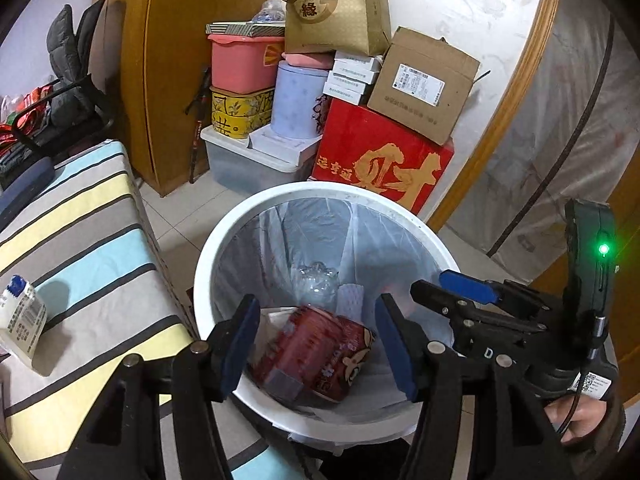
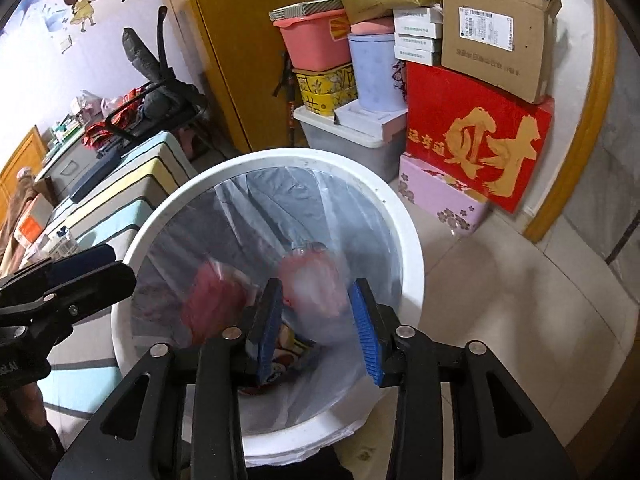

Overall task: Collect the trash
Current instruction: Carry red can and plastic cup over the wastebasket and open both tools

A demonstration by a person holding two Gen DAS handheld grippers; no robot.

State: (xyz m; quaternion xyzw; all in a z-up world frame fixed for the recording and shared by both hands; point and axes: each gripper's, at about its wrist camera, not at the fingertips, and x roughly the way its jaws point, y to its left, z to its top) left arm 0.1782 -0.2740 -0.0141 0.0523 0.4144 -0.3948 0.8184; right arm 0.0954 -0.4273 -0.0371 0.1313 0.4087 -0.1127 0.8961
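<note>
The left gripper [image 1: 316,344] hangs with jaws apart and empty over the white bin [image 1: 200,280], the red cup [image 1: 316,354] lying inside (dropped there, I judge). The right gripper [image 2: 318,328] gapes beside it, a blurred red item [image 2: 310,280] falling between its 2 pads.

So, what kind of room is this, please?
Probably a lived-in room at home, partly used for storage: stacked boxes and tubs like the red gift box, a striped tablecloth, and cartoon wall stickers.

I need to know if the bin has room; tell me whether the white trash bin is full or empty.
Neither: partly filled. The white trash bin holds a red snack can and a clear plastic bottle at the bottom; its liner walls above are bare.
</note>
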